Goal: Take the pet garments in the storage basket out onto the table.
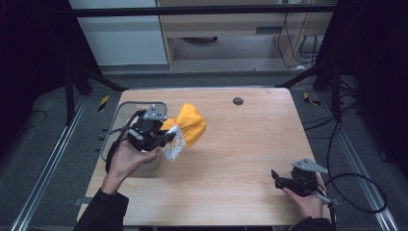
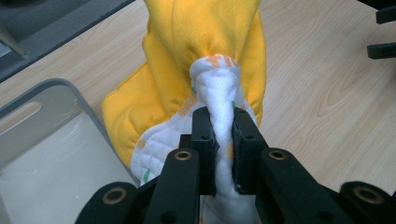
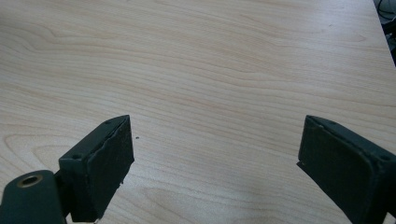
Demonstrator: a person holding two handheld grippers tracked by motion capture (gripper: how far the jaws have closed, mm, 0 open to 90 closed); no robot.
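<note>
A yellow cloth (image 1: 191, 123) with a white quilted lining (image 1: 174, 144) hangs bunched over the left part of the wooden table. My left gripper (image 1: 168, 136) is shut on a fold of the white lining, at the right rim of a grey bin. In the left gripper view the lining (image 2: 219, 100) is pinched between the two black pads (image 2: 203, 140), with the yellow cloth (image 2: 187, 42) drooping beyond it. My right gripper (image 1: 275, 175) rests near the table's front right corner, open, with bare wood between its pads (image 3: 109, 161).
A grey plastic bin (image 1: 121, 115) stands at the table's left edge, seen pale inside (image 2: 46, 158) in the left gripper view. A small dark round cap (image 1: 237, 101) sits in the table (image 1: 250, 144) near the back edge. Cables lie on the floor at the right.
</note>
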